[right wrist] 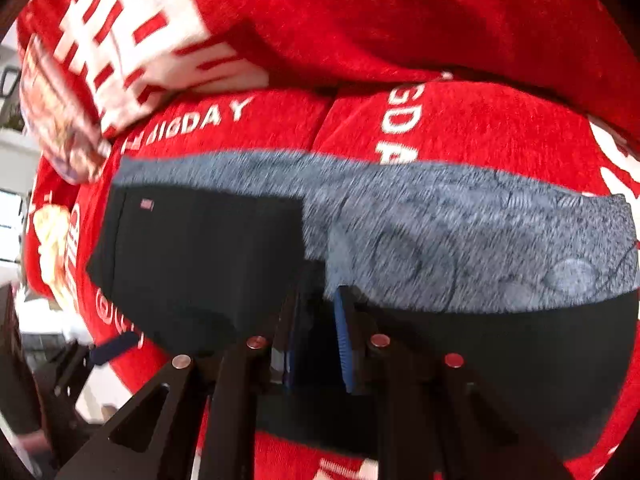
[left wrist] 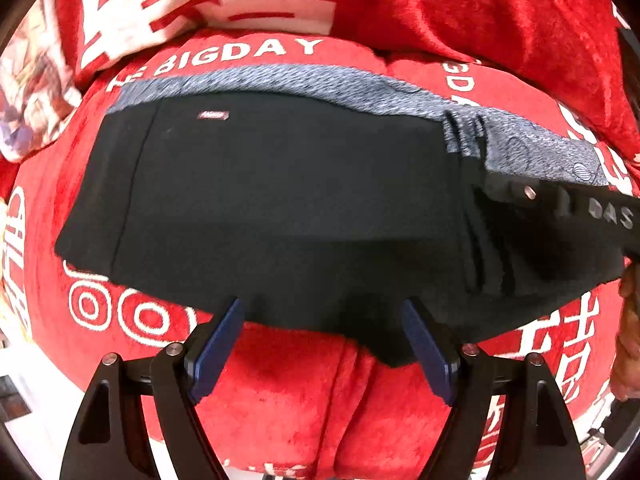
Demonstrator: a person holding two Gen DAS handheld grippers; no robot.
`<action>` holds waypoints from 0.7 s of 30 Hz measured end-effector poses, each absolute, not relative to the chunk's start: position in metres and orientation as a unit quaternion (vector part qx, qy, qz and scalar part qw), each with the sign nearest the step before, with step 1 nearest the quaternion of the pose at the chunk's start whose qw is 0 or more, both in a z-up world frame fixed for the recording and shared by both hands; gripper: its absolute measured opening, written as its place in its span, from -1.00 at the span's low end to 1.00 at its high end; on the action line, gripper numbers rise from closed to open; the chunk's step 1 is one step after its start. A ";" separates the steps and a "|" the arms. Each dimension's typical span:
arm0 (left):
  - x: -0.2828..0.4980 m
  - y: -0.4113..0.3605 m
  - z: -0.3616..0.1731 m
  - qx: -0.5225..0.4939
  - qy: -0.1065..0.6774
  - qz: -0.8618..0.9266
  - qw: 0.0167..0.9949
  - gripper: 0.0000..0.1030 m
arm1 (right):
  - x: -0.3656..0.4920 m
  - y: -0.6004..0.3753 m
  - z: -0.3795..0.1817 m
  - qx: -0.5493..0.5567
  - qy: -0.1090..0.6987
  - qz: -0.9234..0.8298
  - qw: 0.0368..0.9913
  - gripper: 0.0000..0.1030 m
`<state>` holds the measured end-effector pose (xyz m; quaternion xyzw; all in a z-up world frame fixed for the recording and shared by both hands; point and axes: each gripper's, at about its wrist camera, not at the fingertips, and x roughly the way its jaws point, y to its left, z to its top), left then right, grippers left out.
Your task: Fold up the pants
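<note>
Your left gripper [left wrist: 322, 344] hung wide open, empty, at the near edge of the black pants [left wrist: 280, 208]. Your right gripper [right wrist: 316, 344] was nearly closed, pinching pants fabric. Pants lay folded on the red blanket [left wrist: 288, 392], grey inner side [right wrist: 440, 232] beyond.

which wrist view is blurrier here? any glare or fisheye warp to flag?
Right wrist: clear motion smear across the grey waistband and the red blanket. Left wrist: sharper, the small pants label nearly readable, slight smear. Both: strong fisheye bulge, dark corners, no glare on the fabric; blown-out white at the left edges.
</note>
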<state>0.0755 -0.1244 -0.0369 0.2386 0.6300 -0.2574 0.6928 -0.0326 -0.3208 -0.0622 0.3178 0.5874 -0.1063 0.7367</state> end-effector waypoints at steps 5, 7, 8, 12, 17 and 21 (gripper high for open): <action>0.075 -0.107 -0.030 0.238 0.631 -0.252 0.694 0.59 | -0.038 -0.298 -0.047 0.272 0.617 -0.117 0.729 -0.33; 0.075 -0.100 -0.028 0.239 0.633 -0.250 0.693 0.59 | -0.044 -0.292 -0.039 0.262 0.621 -0.114 0.730 -0.22; 0.074 -0.097 -0.028 0.239 0.634 -0.248 0.693 0.59 | -0.046 -0.287 -0.035 0.258 0.624 -0.111 0.730 -0.20; 0.074 -0.089 -0.026 0.239 0.636 -0.244 0.692 0.59 | -0.052 -0.268 -0.021 0.239 0.637 -0.107 0.724 -0.10; 0.077 -0.084 -0.025 0.233 0.639 -0.238 0.694 0.59 | -0.058 -0.251 -0.011 0.226 0.646 -0.101 0.722 0.03; 0.080 -0.079 -0.024 0.228 0.641 -0.235 0.694 0.59 | -0.058 -0.240 -0.008 0.225 0.651 -0.104 0.718 0.16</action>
